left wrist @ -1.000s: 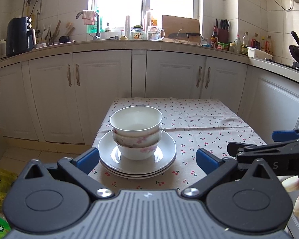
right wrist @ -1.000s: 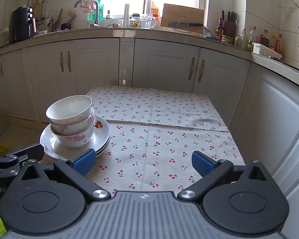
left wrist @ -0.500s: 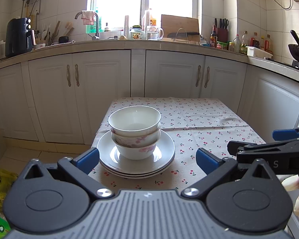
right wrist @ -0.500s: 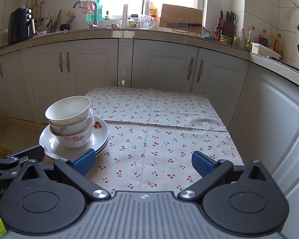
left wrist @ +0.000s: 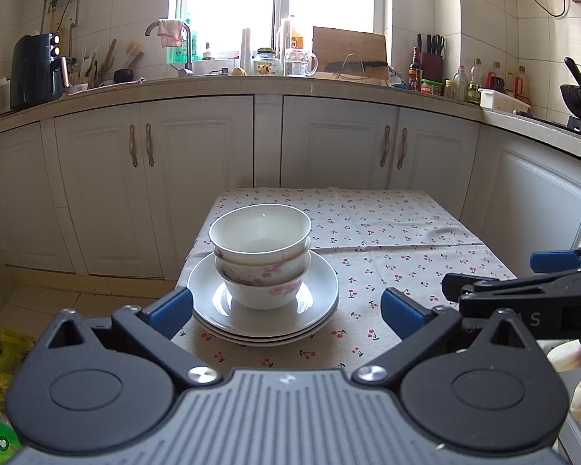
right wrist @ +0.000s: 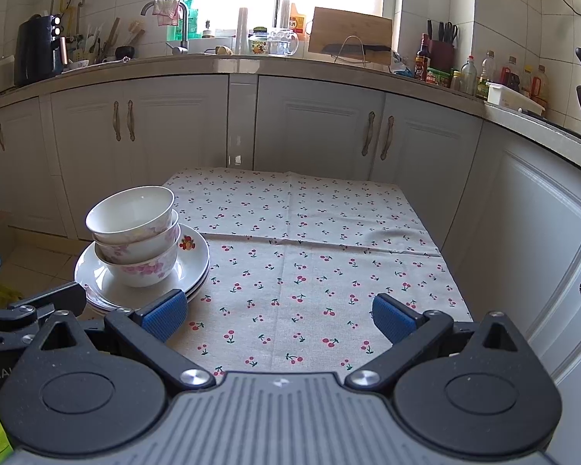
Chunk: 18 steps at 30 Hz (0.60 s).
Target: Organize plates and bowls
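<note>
— Surface, item one: what carries the goods?

— Tabletop (right wrist: 310,240), small and rectangular, covered by a pale cloth printed with red cherries; a fold line crosses the cloth from side to side. It stands in a kitchen, its far edge close to a run of white cabinets (left wrist: 197,178).

— Crockery on it?

— Stacked bowls (left wrist: 261,255), three white ones nested, the lower two with pink flower print. They sit on stacked plates (left wrist: 317,302), white and about three deep, at the left part of the cloth near its front edge. From the right wrist view a fruit motif shows on the top plate beside the bowls (right wrist: 135,240).

— Claws?

— Left claw (left wrist: 286,306): blue pads wide apart, gripping nothing, hovering just in front of the plates and facing the stack. Right claw (right wrist: 277,314): also spread wide and empty, over the bare cloth at the front, to the right of the stack. Neither touches the crockery.

— Room, remaining entries?

— Stone-coloured worktop (left wrist: 329,87) above the cabinets, bending round to the right. Bright window (left wrist: 279,0) behind a tap (left wrist: 186,50) with a pink rag hung over it. Black appliance (left wrist: 36,71) far left; wooden board (left wrist: 348,52) leaning by the window; knife block and bottles (left wrist: 468,83) toward the right; black pan (left wrist: 579,95) at the far right. Tiled walls, tiled floor.
</note>
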{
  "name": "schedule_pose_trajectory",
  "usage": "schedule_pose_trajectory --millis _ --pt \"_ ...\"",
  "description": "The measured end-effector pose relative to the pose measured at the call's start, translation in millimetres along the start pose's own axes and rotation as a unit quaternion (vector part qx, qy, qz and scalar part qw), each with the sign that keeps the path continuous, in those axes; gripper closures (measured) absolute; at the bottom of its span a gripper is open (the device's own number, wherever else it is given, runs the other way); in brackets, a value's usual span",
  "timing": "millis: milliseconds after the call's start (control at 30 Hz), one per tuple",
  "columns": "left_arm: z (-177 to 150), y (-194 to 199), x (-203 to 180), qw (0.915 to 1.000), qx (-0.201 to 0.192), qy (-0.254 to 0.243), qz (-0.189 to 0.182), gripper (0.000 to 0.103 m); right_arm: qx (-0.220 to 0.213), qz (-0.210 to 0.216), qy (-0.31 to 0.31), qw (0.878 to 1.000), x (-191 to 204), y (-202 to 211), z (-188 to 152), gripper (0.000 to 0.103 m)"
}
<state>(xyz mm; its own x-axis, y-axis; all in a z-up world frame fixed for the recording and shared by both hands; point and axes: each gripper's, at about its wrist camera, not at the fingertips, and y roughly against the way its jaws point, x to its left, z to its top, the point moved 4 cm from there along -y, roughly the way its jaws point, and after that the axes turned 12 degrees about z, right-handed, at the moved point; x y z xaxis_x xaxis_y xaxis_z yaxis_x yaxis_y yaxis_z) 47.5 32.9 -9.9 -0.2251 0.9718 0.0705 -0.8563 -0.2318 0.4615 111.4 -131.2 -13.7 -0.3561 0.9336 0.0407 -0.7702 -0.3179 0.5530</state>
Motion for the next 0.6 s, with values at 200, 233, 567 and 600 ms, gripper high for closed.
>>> schedule_pose_trajectory --millis 200,233,567,600 --pt "0.2 0.2 -0.2 1.0000 0.000 0.000 0.000 0.001 -0.001 -0.002 0.000 1.000 0.6 0.2 0.2 0.000" --pt "0.3 0.1 -0.2 1.0000 0.000 0.000 0.000 0.001 -0.001 -0.003 0.001 1.000 0.5 0.5 0.3 0.000" --pt "0.7 0.0 -0.4 1.0000 0.000 -0.001 -0.001 0.001 -0.001 -0.006 0.001 1.000 0.9 1.2 0.8 0.000" --pt "0.7 0.0 -0.5 1.0000 0.000 -0.001 -0.001 0.001 -0.002 -0.006 0.001 1.000 0.9 1.2 0.9 0.000"
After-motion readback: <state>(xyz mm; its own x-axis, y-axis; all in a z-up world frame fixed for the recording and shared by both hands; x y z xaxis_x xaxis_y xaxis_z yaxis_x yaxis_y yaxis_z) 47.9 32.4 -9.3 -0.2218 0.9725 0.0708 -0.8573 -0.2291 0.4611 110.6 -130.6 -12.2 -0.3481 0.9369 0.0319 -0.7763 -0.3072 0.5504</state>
